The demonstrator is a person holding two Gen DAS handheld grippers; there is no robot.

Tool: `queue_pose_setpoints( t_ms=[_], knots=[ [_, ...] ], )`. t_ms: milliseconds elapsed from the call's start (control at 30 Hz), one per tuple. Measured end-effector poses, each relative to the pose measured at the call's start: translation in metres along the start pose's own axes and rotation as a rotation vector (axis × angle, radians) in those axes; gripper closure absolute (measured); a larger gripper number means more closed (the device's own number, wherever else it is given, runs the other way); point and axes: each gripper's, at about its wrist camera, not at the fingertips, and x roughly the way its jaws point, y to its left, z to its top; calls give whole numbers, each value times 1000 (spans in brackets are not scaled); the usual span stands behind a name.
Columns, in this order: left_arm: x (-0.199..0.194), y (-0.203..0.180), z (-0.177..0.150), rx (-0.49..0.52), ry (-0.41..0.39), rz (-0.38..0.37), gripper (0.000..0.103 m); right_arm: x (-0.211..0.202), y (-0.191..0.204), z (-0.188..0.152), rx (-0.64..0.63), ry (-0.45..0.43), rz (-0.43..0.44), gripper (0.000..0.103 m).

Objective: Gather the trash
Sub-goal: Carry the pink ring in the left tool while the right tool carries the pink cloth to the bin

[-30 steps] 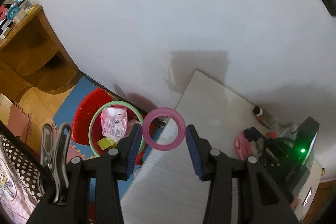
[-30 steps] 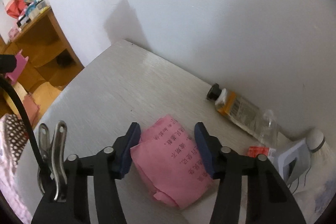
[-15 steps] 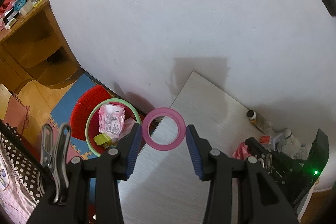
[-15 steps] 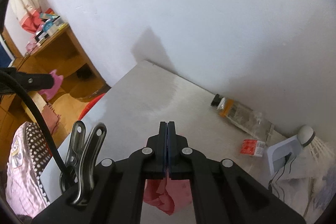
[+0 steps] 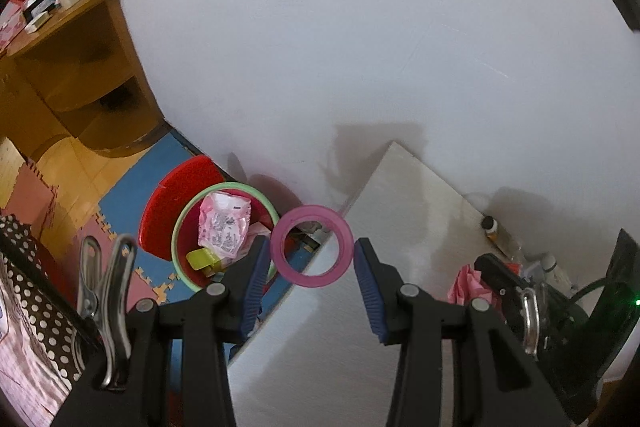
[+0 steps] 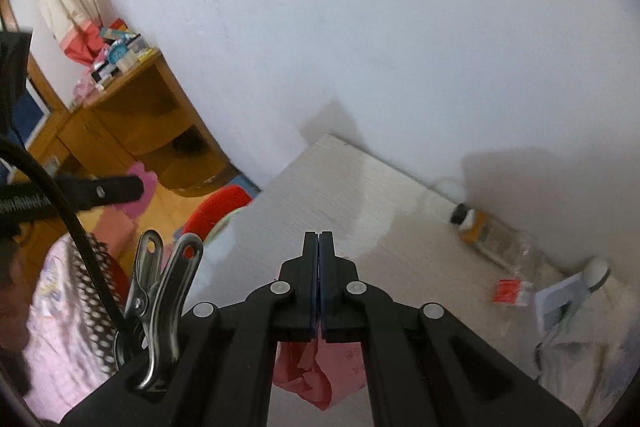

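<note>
A pale wooden surface runs along a white wall, with a green-rimmed red bin on the floor past its end. A second ago the right gripper straddled the pink wrapper lying flat; its jaws have since closed and pinch the wrapper, which now hangs crumpled below the fingers, clear of the surface. The left gripper, half-open, holds a pink ring near the bin, so both pieces look ready to drop in.

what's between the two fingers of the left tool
A pink ring, held between the left tool's blue pads, shown in the left wrist view.
</note>
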Motion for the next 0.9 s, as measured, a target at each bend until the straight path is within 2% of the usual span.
queue_pose_setpoints(
  t_ms=[467,600,667,767,900],
  knots=[
    [-9,48,-1,-98,-17,-12,58,5,54,9,-147,-12,52,102],
    [-8,58,1,-111,-20,-4,58,20,60,10,-109,60,66,102],
    [-7,63,2,-117,-15,-1,58,32,64,10,-113,98,37,102],
    [-8,71,5,-101,-16,18,58,39,74,11,-147,114,12,102],
    [-7,83,11,-106,-26,34,58,46,80,18,-120,111,38,102]
  ],
)
